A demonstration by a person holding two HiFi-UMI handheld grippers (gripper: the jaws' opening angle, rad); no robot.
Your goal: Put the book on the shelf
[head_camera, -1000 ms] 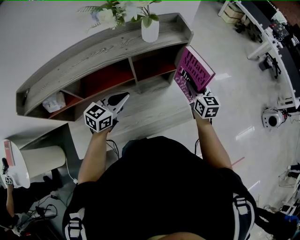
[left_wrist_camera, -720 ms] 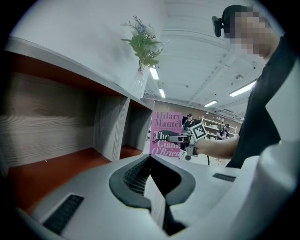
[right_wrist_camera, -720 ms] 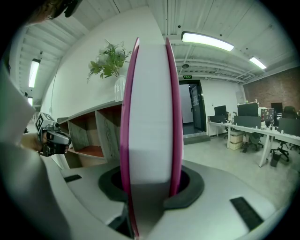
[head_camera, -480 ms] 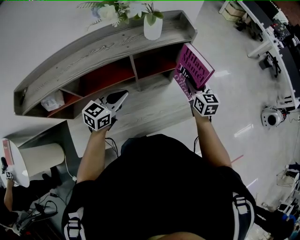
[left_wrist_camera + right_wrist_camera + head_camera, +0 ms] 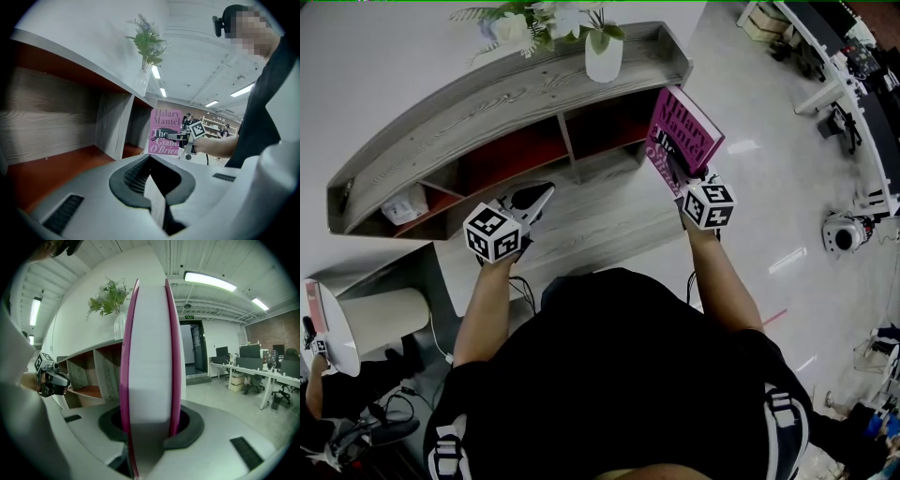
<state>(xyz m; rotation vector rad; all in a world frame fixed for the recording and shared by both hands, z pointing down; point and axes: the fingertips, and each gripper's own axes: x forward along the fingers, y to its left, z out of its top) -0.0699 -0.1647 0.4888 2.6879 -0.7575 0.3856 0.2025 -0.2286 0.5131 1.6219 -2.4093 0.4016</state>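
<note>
While my right gripper (image 5: pixel 679 169) is clamped on the pink book (image 5: pixel 686 131) and holds it upright, near the right end of the shelf (image 5: pixel 487 103), my left gripper (image 5: pixel 536 199) hangs before the middle compartment with its jaws together and nothing between them. A white vase (image 5: pixel 603 58) with plants stands on top of the shelf.

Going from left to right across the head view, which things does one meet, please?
white packet → left gripper → white vase → pink book → round white device on the floor

Left gripper (image 5: pixel 152 178), jaws together, faces shelf (image 5: pixel 112 126) and book (image 5: pixel 165 132).
</note>
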